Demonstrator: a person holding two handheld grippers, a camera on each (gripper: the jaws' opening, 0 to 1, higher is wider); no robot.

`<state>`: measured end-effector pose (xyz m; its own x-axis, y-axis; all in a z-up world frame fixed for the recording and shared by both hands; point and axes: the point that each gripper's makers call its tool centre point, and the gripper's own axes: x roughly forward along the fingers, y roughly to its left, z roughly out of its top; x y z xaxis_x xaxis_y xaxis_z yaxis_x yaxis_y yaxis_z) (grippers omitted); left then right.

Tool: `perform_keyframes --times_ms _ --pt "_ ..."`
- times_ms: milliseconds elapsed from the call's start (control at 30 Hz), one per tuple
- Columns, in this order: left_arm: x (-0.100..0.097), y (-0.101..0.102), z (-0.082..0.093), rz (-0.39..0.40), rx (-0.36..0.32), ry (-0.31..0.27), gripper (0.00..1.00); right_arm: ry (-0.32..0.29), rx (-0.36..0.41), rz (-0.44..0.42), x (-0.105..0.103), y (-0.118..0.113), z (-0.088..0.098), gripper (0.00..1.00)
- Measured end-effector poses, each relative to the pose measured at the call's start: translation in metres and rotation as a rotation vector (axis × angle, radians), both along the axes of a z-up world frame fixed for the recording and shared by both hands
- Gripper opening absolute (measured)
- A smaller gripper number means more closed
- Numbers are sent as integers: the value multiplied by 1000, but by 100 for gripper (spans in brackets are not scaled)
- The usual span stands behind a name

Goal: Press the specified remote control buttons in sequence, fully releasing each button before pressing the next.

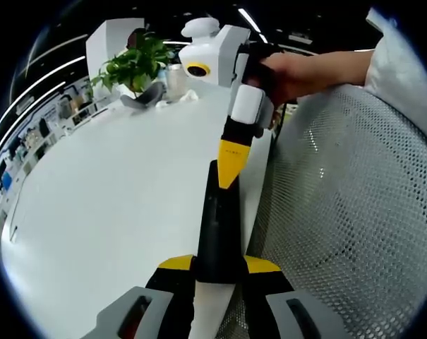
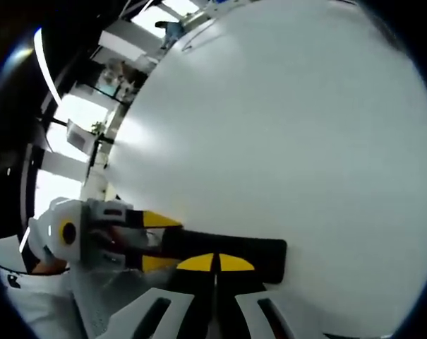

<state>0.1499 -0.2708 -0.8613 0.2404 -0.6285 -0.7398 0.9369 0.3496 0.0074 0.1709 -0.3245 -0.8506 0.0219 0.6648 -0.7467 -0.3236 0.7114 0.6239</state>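
Note:
A black remote control (image 1: 217, 226) lies lengthwise along the white table's (image 1: 114, 198) right edge. My left gripper (image 1: 219, 265) is shut on its near end, one yellow tip on each side. My right gripper (image 1: 229, 161), held by a hand (image 1: 298, 70), comes down from above with its yellow tips together, touching the remote's far end. In the right gripper view the remote (image 2: 262, 258) lies crosswise under my shut right gripper (image 2: 216, 263). The left gripper (image 2: 159, 241) clamps its left end. The buttons are hidden.
A potted green plant (image 1: 135, 63) and small white items stand at the table's far end. A grey mesh chair (image 1: 340, 212) sits close against the table's right edge. The broad white tabletop (image 2: 284, 127) stretches away behind the remote.

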Motion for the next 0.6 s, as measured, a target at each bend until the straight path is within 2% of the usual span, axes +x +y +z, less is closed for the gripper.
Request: perform_keyframes --times_ms 233,500,600 --pt "0 0 0 1 -3 2 25 22 14 -22 0 -1 -1 0" --pt "-1 0 0 1 -4 1 25 -8 1 2 -1 1 -1 0" --pt "-1 0 0 1 -4 1 25 -60 -21 38 -2 1 -1 0"
